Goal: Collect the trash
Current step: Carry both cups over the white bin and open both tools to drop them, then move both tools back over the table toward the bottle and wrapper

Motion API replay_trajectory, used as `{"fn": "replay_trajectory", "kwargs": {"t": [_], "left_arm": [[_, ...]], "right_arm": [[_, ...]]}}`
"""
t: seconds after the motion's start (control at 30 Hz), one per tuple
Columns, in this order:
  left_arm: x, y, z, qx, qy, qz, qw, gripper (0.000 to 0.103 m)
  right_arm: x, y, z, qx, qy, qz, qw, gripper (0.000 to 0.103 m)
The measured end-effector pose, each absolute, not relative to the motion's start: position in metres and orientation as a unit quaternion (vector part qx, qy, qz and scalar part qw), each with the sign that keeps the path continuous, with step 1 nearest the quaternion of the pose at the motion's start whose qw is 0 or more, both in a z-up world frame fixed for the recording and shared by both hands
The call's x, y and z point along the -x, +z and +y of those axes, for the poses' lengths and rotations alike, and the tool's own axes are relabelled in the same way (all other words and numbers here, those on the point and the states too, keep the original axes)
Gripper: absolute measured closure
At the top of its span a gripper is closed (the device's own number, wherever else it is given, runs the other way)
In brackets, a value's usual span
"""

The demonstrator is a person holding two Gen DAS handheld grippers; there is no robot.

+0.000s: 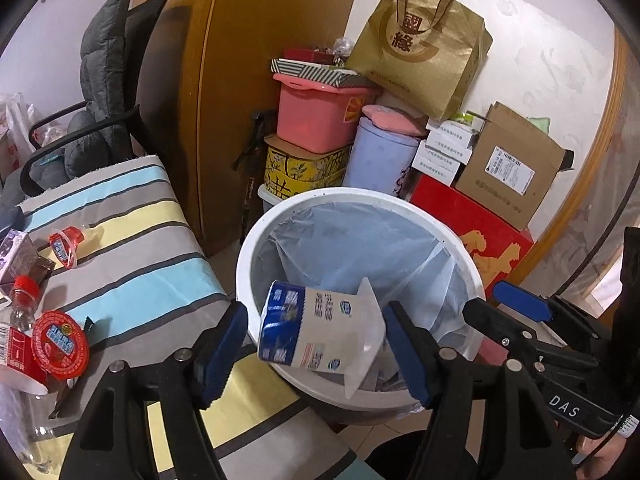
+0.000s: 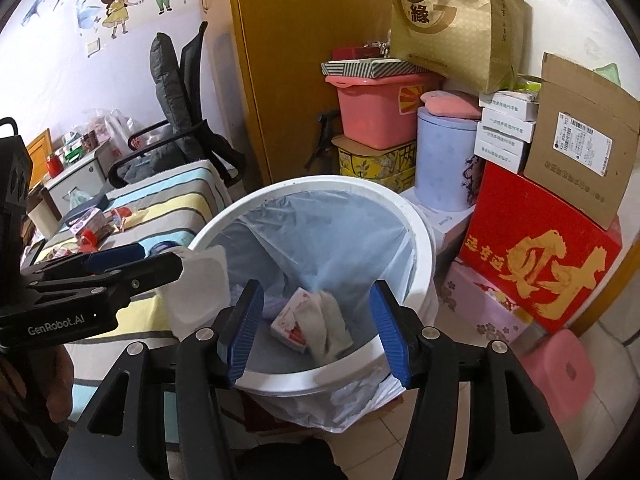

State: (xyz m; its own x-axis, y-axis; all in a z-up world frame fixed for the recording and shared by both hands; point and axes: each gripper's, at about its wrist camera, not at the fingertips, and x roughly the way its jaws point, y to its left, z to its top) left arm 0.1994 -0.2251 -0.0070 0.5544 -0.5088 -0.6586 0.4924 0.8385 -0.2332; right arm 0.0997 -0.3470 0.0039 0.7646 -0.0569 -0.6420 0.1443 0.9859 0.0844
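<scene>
A white trash bin (image 1: pixel 248 248) with a clear liner stands beside the striped table (image 1: pixel 132 216). My left gripper (image 1: pixel 316 340) is open wide over the bin's near rim. A white and blue milk pouch (image 1: pixel 320 328) hangs loose between its fingers, touching neither pad. In the right wrist view the pouch (image 2: pixel 200 288) shows beside the left gripper (image 2: pixel 160 268). My right gripper (image 2: pixel 316 332) is open and empty over the bin (image 2: pixel 416 232), which holds a red and white carton (image 2: pixel 292 320) and crumpled tissue (image 2: pixel 332 328). The right gripper also shows in the left wrist view (image 1: pixel 500 312).
On the table lie red jelly cups (image 1: pixel 60 344), a second cup (image 1: pixel 64 246), a clear bottle with a red cap (image 1: pixel 24 296) and a small carton (image 1: pixel 14 256). Boxes (image 2: pixel 536 248), a pink tub (image 2: pixel 376 108) and a gold bag (image 1: pixel 424 48) are stacked behind the bin. A chair (image 1: pixel 108 92) stands at left.
</scene>
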Motion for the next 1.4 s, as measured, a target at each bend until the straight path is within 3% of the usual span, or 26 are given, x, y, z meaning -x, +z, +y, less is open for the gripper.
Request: {"fn": "replay_trajectory", "kwargs": {"t": [0.83, 0.97, 1.4], "left_arm": [[-0.155, 0.017, -0.164, 0.033, -0.241, 0.355, 0.903, 0.032], [-0.146, 0.014, -0.146, 0.044, -0.221, 0.368, 0.902, 0.032], [-0.114, 0.009, -0.096, 0.053, -0.171, 0.363, 0.915, 0.033]], "right_arm": [[-0.083, 0.025, -0.307, -0.05, 0.003, 0.312, 0.949, 0.045], [-0.081, 0.026, -0.296, -0.041, 0.019, 0.308, 0.95, 0.039], [-0.079, 0.024, -0.264, -0.033, 0.062, 0.319, 0.945, 0.039]]}}
